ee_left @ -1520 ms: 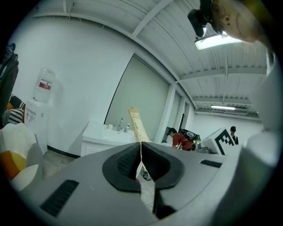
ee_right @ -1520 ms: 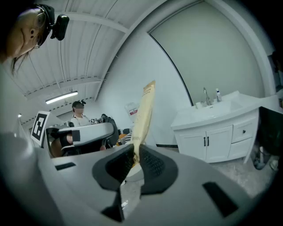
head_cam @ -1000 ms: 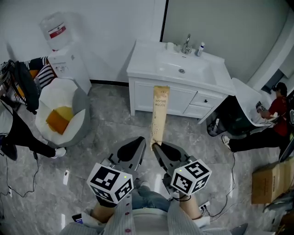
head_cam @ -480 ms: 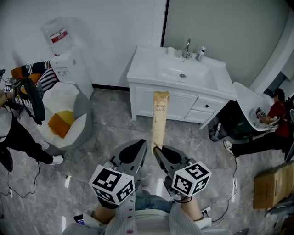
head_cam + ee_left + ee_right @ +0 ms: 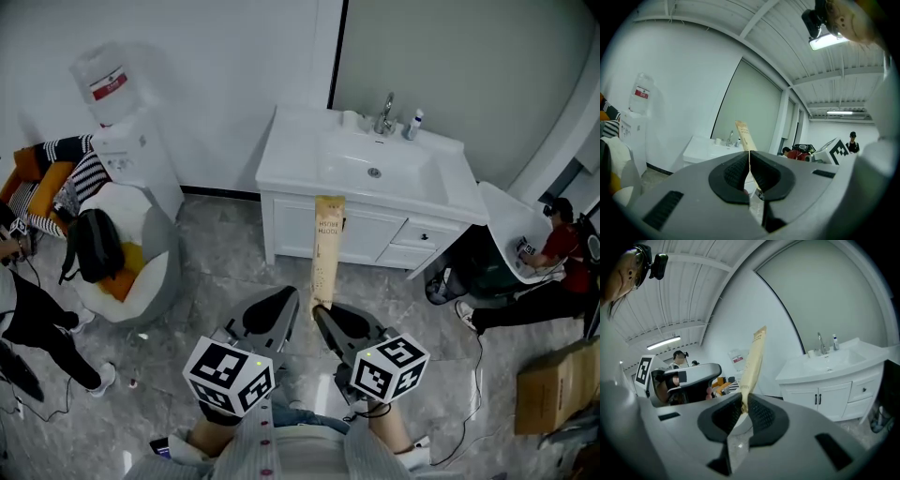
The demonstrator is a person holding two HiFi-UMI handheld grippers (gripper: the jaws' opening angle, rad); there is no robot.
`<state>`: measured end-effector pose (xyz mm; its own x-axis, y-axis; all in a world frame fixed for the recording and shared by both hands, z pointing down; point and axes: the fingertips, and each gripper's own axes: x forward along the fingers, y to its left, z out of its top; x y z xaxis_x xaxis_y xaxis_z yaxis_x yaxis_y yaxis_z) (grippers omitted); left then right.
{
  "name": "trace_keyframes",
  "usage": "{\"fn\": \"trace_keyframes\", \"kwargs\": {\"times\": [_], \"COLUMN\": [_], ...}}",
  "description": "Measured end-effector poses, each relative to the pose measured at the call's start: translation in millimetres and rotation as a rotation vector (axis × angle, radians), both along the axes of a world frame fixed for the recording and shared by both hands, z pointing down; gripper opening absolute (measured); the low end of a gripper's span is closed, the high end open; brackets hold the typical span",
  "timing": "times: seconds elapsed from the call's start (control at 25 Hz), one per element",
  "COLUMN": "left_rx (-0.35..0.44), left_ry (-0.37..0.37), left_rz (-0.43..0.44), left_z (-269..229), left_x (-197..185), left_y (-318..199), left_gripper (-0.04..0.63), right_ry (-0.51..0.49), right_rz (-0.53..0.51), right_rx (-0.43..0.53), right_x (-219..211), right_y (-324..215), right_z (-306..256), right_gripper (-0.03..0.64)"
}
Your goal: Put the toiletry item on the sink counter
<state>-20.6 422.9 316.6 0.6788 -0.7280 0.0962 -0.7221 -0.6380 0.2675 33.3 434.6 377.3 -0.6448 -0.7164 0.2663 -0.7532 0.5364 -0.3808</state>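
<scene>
Your right hand-held gripper [image 5: 322, 307], clamped on the bottom tip of the tan cardboard toothbrush packet [image 5: 327, 246], holds it short of the white sink bench [image 5: 291, 164]; so slim a grip could let it pivot or drop.

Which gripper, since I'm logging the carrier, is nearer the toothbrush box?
Right. The right gripper clamps the toothbrush box by its lower end; the left gripper sits shut beside it.

Bright, even indoor light fills every view. In the left gripper view, a ceiling lamp [image 5: 828, 42] glares at upper right. Both gripper views bulge strongly, with black corners and soft foregrounds. The head view is sharp: print on the toothbrush packet [image 5: 327, 234] is crisp, and the grey floor [image 5: 216, 253] shows a faint sheen and soft shadows.
</scene>
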Motion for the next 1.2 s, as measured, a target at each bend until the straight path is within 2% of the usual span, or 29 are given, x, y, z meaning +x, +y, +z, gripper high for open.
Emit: {"fn": "trace_keyframes", "kwargs": {"times": [0.48, 0.92, 1.2], "left_rx": [-0.014, 0.0, 0.002], "left_ry": [-0.004, -0.002, 0.009], "left_rz": [0.003, 0.022, 0.05], "left_z": [-3.1, 0.7, 2.9], "left_x": [-31.6, -61.4, -67.3], "left_y": [-135.4, -203.0, -218.3], "left_gripper": [0.021, 0.021, 0.021], "right_ry": [0.001, 0.003, 0.023], "right_rz": [0.027, 0.073, 0.096], "right_rx": [-0.042, -0.049, -0.075], "right_x": [-19.0, -39.2, -46.7], "right_y": [-125.2, -190.3, -201.6], "right_z": [1.4, 8.8, 17.7], "right_gripper": [0.049, 0.049, 0.049]}}
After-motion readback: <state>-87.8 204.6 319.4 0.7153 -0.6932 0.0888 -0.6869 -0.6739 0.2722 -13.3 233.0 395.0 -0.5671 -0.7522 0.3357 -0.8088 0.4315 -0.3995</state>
